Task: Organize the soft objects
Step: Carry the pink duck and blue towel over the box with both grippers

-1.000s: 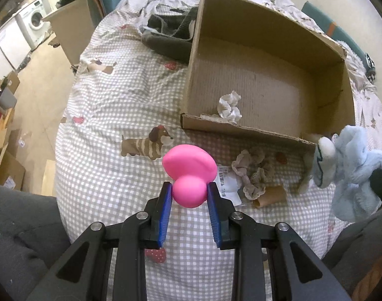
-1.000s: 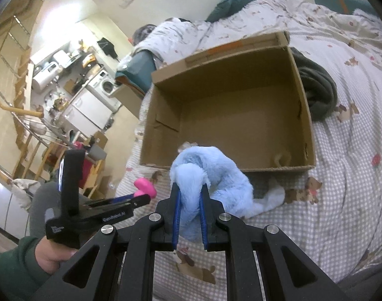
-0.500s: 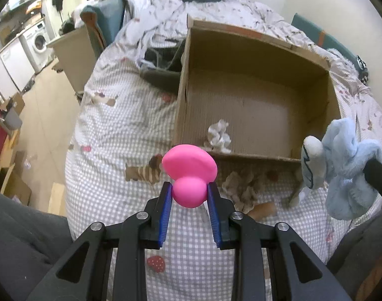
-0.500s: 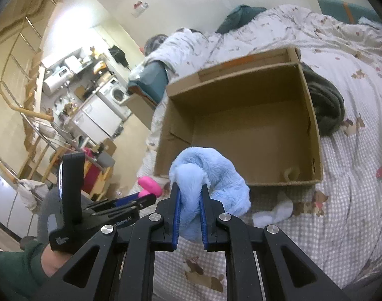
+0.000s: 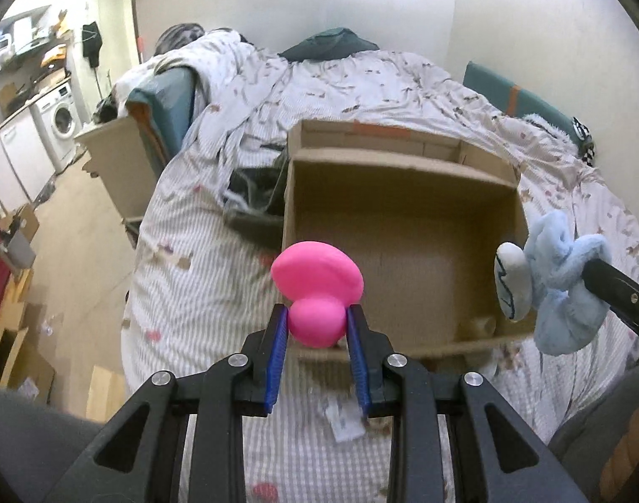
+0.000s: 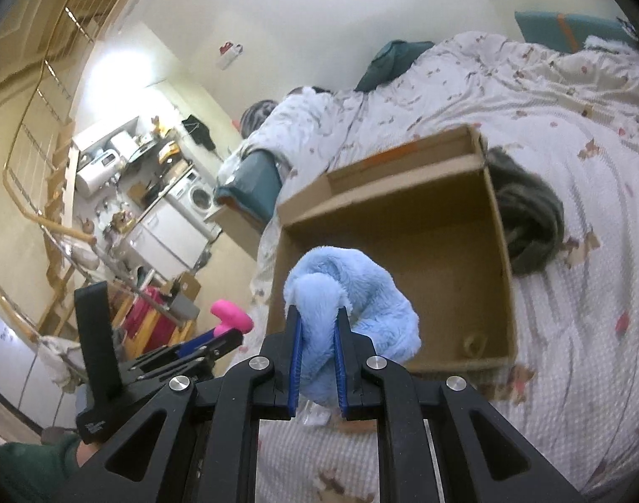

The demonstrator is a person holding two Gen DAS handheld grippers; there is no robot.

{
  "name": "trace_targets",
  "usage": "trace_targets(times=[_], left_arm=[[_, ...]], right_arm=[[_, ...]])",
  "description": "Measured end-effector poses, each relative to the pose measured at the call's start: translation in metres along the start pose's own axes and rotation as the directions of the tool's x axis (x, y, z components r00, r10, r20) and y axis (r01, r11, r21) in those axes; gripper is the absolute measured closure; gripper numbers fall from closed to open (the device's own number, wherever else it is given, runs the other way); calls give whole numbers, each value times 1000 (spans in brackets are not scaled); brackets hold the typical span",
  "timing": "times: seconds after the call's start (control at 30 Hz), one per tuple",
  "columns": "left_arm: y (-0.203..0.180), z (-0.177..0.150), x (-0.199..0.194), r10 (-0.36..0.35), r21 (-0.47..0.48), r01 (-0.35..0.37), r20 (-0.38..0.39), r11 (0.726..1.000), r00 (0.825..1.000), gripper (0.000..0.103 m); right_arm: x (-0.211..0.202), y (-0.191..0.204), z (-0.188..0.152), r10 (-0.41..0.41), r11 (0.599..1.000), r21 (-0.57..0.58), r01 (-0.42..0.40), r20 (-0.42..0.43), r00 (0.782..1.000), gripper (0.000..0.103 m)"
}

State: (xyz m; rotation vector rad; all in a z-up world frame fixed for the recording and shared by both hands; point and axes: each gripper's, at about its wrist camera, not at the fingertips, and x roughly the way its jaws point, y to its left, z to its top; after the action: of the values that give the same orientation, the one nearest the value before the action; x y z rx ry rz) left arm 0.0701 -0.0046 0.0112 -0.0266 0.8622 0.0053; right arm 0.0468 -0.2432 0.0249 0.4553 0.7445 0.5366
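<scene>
Both your hands have risen since a second ago, so the cardboard box [image 5: 403, 247] on the bed [image 5: 202, 276] now sits lower and more open ahead. Your left gripper [image 5: 317, 327] clamps the pink toy [image 5: 317, 281] over the box's near-left corner. Your right gripper [image 6: 317, 335] pinches the blue plush [image 6: 361, 293] at the near rim. Box lies just beyond both; neither hand is clearly nearer.

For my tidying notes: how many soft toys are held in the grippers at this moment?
2: the pink toy in the left gripper and the blue plush in the right gripper, both before the cardboard box.
</scene>
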Motion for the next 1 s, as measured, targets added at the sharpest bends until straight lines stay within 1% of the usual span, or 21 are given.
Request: trace_targets(times=[0.1, 0.23, 0.33, 0.37, 0.5, 0.57, 0.63, 0.77, 0.87, 1.0], left_arm=[[-1, 19, 8, -14, -3, 14, -15, 1000, 1000, 78], [-4, 40, 20, -12, 10, 12, -23, 1000, 1000, 78], [-10, 48, 35, 2, 39, -1, -24, 999, 1000, 78], [-12, 49, 44, 6, 48, -5, -30, 999, 1000, 78], [-16, 39, 66, -5, 50, 8, -45, 999, 999, 78], [-16, 33, 78, -1, 39, 4, -77, 999, 997, 78], [-14, 29, 86, -19, 12, 21, -114, 1000, 993, 78], [-9, 25, 91, -14, -1, 14, -132, 1000, 991, 78], [-6, 22, 95, -37, -18, 34, -156, 999, 987, 78], [-11, 20, 92, -42, 18, 45, -125, 999, 991, 78]], right_arm=[[4, -2, 15, -20, 1000, -4, 20, 16, 1000, 88], [13, -9, 32, -42, 999, -9, 42, 33, 999, 88], [23, -24, 32, -33, 999, 41, 32, 31, 999, 88], [28, -34, 28, -26, 997, 77, 24, 23, 999, 88], [47, -57, 18, -96, 984, 144, 102, -45, 994, 88], [52, -56, 16, -127, 984, 121, 134, -66, 990, 88], [57, -55, 13, -146, 983, 98, 154, -84, 986, 88], [66, -53, 9, -168, 981, 78, 177, -117, 979, 88], [70, -50, 6, -182, 980, 58, 191, -128, 975, 88], [72, -48, 4, -204, 976, 45, 212, -138, 969, 88]])
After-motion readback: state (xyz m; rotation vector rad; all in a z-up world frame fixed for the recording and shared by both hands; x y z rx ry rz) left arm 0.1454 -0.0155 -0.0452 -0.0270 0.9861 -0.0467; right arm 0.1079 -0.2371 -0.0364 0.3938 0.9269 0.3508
